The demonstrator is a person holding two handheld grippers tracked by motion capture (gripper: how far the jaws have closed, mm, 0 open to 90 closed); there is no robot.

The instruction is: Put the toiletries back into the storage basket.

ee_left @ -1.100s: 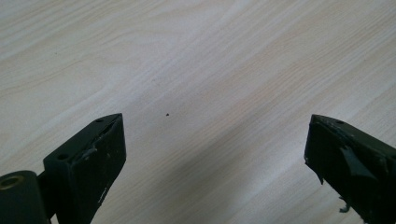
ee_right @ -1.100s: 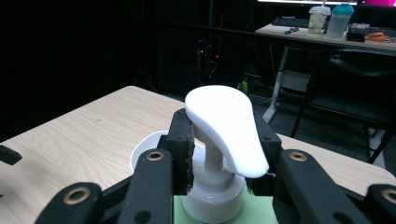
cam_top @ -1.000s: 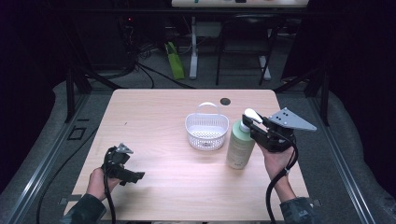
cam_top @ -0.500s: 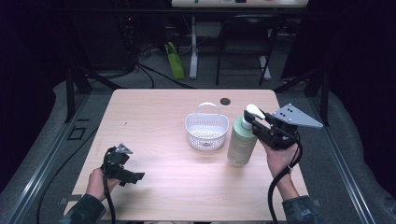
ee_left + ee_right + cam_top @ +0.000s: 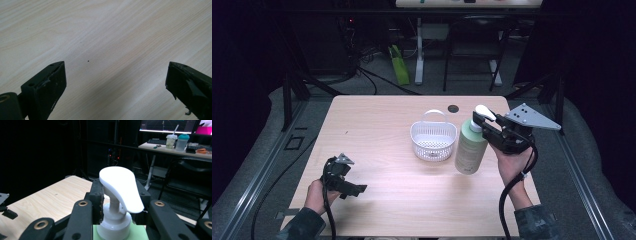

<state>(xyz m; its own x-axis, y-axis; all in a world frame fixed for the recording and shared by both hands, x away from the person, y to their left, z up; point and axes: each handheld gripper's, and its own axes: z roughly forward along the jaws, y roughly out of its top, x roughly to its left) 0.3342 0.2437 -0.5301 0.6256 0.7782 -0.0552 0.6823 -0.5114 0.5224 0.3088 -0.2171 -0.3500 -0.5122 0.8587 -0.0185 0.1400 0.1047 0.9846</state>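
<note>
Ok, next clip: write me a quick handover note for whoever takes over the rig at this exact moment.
Right gripper: shut on the neck of the green pump bottle, just under its white pump head.
The bottle is upright, just right of the white basket; whether its base touches the table cannot be told.
Left gripper: open, holding nothing, low over the table's near left part.
Done: bottle gripped.
Left: probably placing the bottle, perhaps into the basket; that is a guess.
</note>
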